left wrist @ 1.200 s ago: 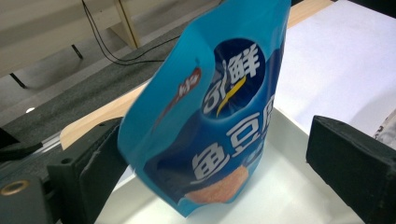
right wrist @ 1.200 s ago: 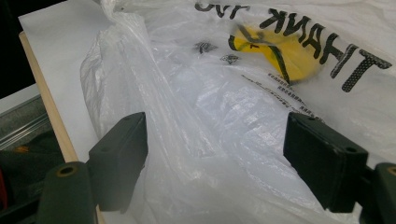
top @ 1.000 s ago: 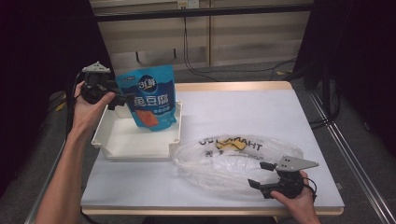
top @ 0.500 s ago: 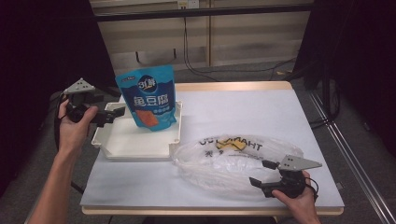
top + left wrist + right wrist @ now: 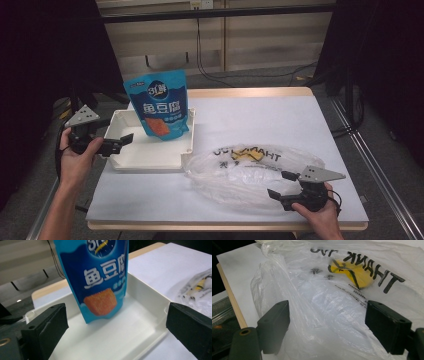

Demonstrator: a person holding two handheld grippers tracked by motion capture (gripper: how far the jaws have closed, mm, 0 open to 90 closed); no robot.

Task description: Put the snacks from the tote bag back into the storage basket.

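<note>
At the left edge of the bench the left gripper (image 5: 121, 142) hung just off the white tray (image 5: 150, 159), its jaws spread wide and holding nothing. In the left gripper view those jaws framed the blue snack pouch (image 5: 100, 280), which stood upright in the tray's far part, leaning a little toward the far wall. The pouch was therefore already set in the tray and free of any grip; that part of the work looked done.

To the right of the tray, near the front edge of the bench, lay the clear plastic bag (image 5: 250, 172), flat and crumpled, printed with black letters and a yellow mark. Its left end came close to the tray's front right corner; whether they touched could not be told.

At the front right corner the right gripper (image 5: 280, 186) pointed into the bag's right end, jaws wide apart and closed on nothing. In the right gripper view the film (image 5: 324, 305) bulged up between the two jaws.

What seemed left was taking hold of the bag and opening it, probably to receive the pouch. The slack, slippery film looked the main hindrance, since a jaw could pinch both layers together. The far right of the bench was bare.
</note>
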